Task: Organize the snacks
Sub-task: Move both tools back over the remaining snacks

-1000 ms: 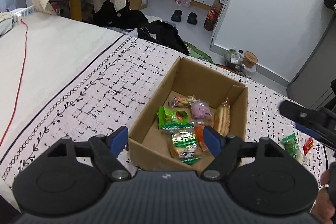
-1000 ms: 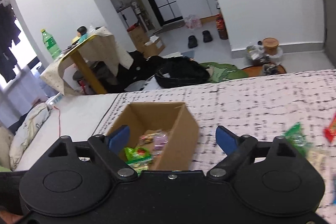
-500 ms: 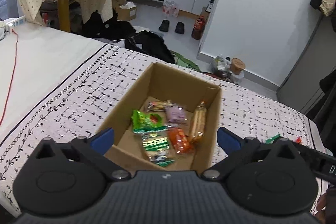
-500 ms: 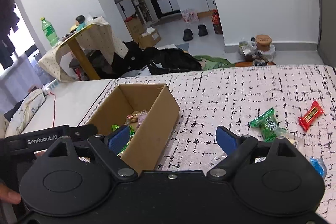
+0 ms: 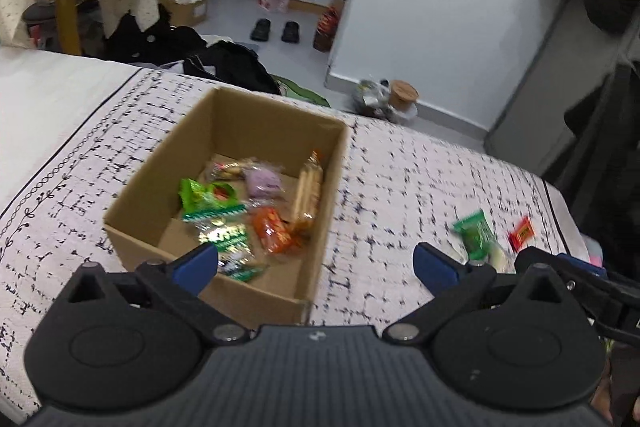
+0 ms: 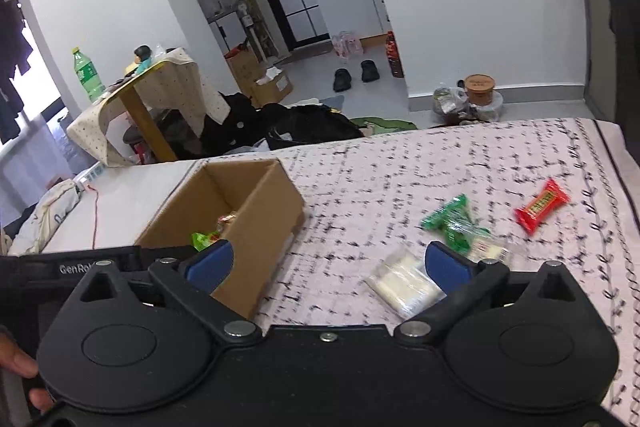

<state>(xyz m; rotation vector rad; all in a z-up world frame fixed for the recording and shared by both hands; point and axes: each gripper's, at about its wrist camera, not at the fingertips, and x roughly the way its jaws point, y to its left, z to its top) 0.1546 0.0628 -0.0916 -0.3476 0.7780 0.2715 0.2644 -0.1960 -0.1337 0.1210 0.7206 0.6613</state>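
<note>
A brown cardboard box point(image 5: 336, 163) sits on the patterned bed cover and holds several wrapped snacks, among them a green packet point(image 5: 208, 201) and an orange one point(image 5: 274, 229). The box also shows in the right wrist view point(image 6: 276, 211). Loose on the cover to its right lie a green packet point(image 6: 450, 221), a red bar point(image 6: 542, 207) and a white packet point(image 6: 404, 285). My left gripper point(image 5: 316, 263) is open and empty above the box's near right corner. My right gripper point(image 6: 326, 263) is open and empty, its right finger just above the white packet.
The bed cover point(image 6: 400, 171) ends at the far edge, with the floor beyond it. Dark bags point(image 6: 304, 125), a draped table point(image 6: 140, 99) with a green bottle point(image 6: 86, 69), and shoes point(image 6: 354, 77) lie past that edge. A red cable point(image 6: 95, 211) runs along the left.
Both grippers have swung right. The box has shifted left in both views, and the loose green, red and white packets have come into fuller view.
</note>
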